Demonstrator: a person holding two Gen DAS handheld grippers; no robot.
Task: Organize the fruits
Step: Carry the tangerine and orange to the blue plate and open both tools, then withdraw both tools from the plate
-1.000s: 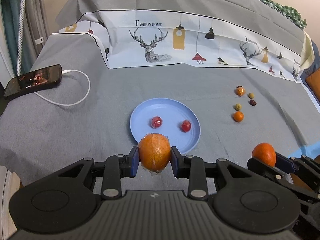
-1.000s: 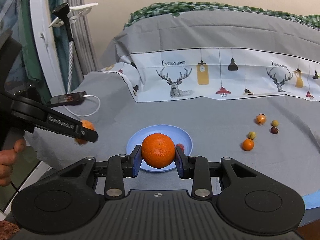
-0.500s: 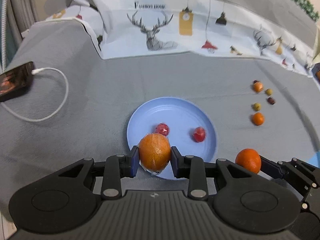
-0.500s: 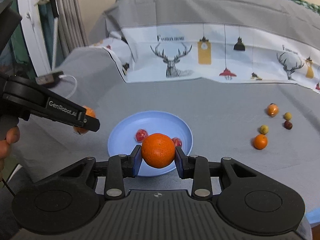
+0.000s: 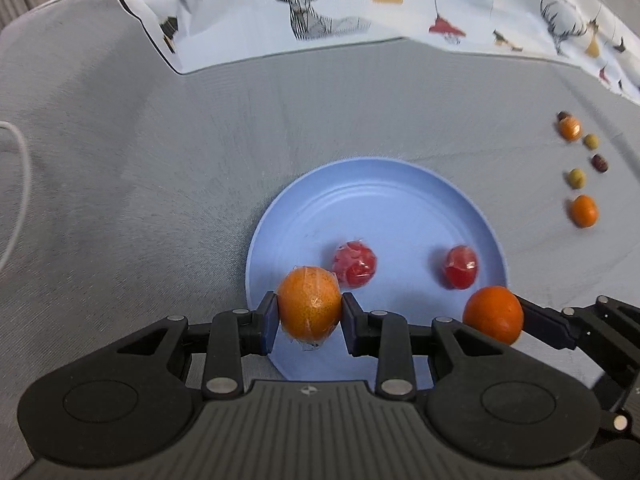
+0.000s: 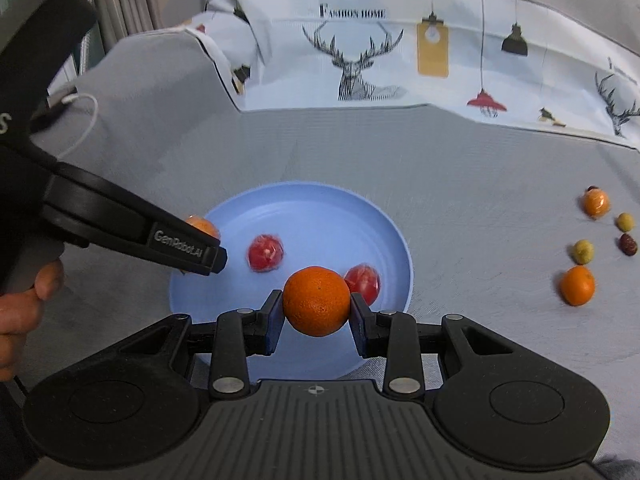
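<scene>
My left gripper [image 5: 309, 312] is shut on a plastic-wrapped orange [image 5: 309, 300] and holds it over the near left rim of the blue plate [image 5: 384, 200]. My right gripper [image 6: 317, 309] is shut on a bare orange [image 6: 317, 301] above the plate's [image 6: 320, 204] near edge. Two wrapped red fruits [image 5: 355, 264] [image 5: 461, 266] lie in the plate. The right gripper's orange [image 5: 494, 314] also shows in the left wrist view, at the plate's near right rim. The left gripper's orange [image 6: 202, 226] peeks out behind its finger in the right wrist view.
Several small fruits lie on the grey cloth to the right: two little oranges [image 5: 584, 211] [image 5: 569, 128], two yellow-green ones [image 5: 577, 178] and a dark red one [image 5: 599, 163]. A white cable [image 5: 16, 184] lies at the left. A deer-print sheet [image 5: 360, 8] covers the back.
Both grippers have moved forward and down toward the plate, each still holding its orange. The plate now fills more of both views.
</scene>
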